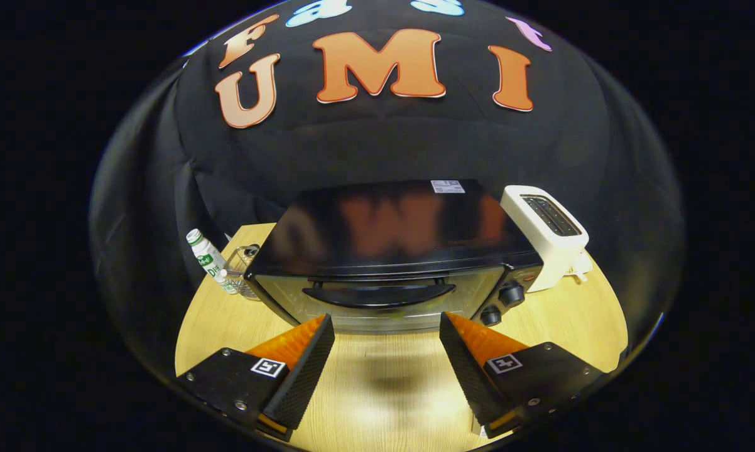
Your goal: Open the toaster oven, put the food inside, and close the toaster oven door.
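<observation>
Oven (pixel 390 245) mid tabletop (pixel 377 389), door (pixel 380 300) closed, handle (pixel 379 295) facing fingers; contents hidden. Hand-held gripper (pixel 387 329) spread wide, empty, poised above handle. Toaster (pixel 544 232) right, bottle (pixel 209 258) left. Fits pre-opening or post-closing.

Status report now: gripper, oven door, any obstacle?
Gripper open, holding nothing. Toaster oven door shut, handle just beyond the fingers. Nothing between them.

Black toaster oven (pixel 390 251) — door shut (handle up) — on table
</observation>
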